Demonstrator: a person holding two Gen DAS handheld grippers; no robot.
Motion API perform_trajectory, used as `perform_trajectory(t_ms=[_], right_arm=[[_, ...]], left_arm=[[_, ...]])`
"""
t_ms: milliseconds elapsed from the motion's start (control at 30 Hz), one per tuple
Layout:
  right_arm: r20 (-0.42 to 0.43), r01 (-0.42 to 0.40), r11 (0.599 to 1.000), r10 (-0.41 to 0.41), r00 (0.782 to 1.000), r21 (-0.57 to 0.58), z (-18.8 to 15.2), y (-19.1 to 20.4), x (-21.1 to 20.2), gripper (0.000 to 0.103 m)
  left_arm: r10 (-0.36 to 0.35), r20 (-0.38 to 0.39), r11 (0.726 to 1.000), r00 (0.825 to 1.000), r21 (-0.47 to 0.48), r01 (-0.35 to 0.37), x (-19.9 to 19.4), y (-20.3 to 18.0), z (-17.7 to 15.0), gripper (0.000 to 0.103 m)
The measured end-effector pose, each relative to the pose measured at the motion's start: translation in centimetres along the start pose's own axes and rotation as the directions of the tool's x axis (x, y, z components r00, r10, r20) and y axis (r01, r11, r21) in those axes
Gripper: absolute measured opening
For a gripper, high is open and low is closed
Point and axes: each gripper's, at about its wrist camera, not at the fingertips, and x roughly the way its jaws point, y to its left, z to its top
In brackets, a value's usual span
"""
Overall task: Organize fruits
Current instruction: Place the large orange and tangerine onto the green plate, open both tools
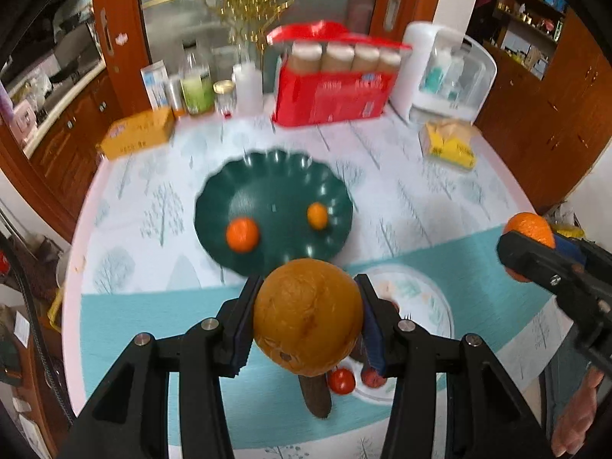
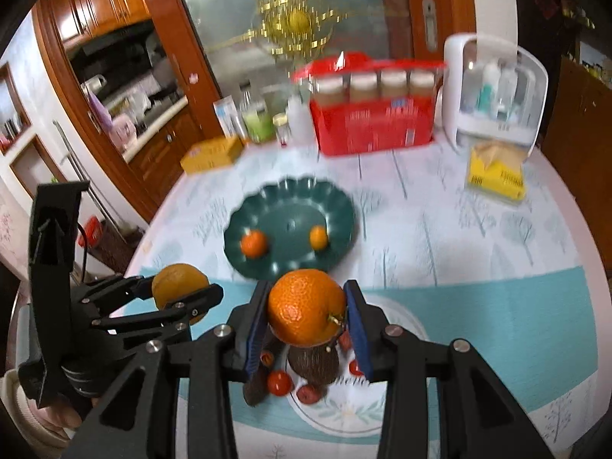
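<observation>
My left gripper (image 1: 306, 317) is shut on a dull brownish orange (image 1: 308, 317), held above the table; it also shows in the right wrist view (image 2: 179, 287). My right gripper (image 2: 306, 310) is shut on a bright orange (image 2: 304, 308), seen at the right in the left wrist view (image 1: 529, 229). A dark green scalloped plate (image 1: 273, 187) (image 2: 290, 206) lies ahead with two small oranges (image 1: 242, 234) (image 1: 317, 216) on it. Below the grippers a white plate (image 2: 336, 413) holds small red fruits (image 2: 279, 382) and dark brown items (image 2: 313, 363).
At the table's far edge stand a red box of jars (image 1: 332, 95), a white appliance (image 1: 447, 76), bottles (image 1: 197, 90), an orange box (image 1: 137, 134) and a yellow tissue pack (image 1: 449, 143). Wooden doors and cabinets surround the round table (image 1: 440, 199).
</observation>
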Motion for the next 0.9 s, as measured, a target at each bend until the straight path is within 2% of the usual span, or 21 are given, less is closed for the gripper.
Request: perform_trajectory(t_ms=[167,333,467,633,767,900], right_arm=[[0.025,-0.004,1.0,0.004,1.0,-0.01,3.8,-1.1,-1.1,0.039],[-0.003,0.018,1.0,-0.018,1.0,-0.016,7.8,-2.4,1.5,0.039],[-0.051,0.012,1.0,-0.012,0.999,-0.006,9.3,-3.1,5.9,0.039],[-0.131,-0.016,1.0,0.015,0.991,-0.004,9.3,-3.4,12.3,0.039],[-0.192,-0.032,0.999,0.026,0.981,-0.029,8.8,-3.1,16.7,0.039],[-0.254,-0.018,0.996,-0.003,0.967,-0.082,8.3,-2.3,22.2,0.039]], left_arm=[[0.025,0.053,1.0,0.998,-0.015,-0.024,-1.5,0.6,3.7,0.046],[0.07,0.08,0.997,0.994,-0.024,-0.068,-1.0,1.2,6.2,0.046],[0.109,0.038,0.994,0.993,-0.022,-0.108,2.4,2.1,7.8,0.047],[0.148,0.003,0.988,0.989,-0.038,-0.147,7.6,3.7,8.8,0.047],[0.147,-0.036,0.986,0.989,-0.071,-0.149,11.9,5.2,8.5,0.047],[0.17,-0.081,0.981,0.982,-0.085,-0.177,16.6,6.0,6.9,0.047]])
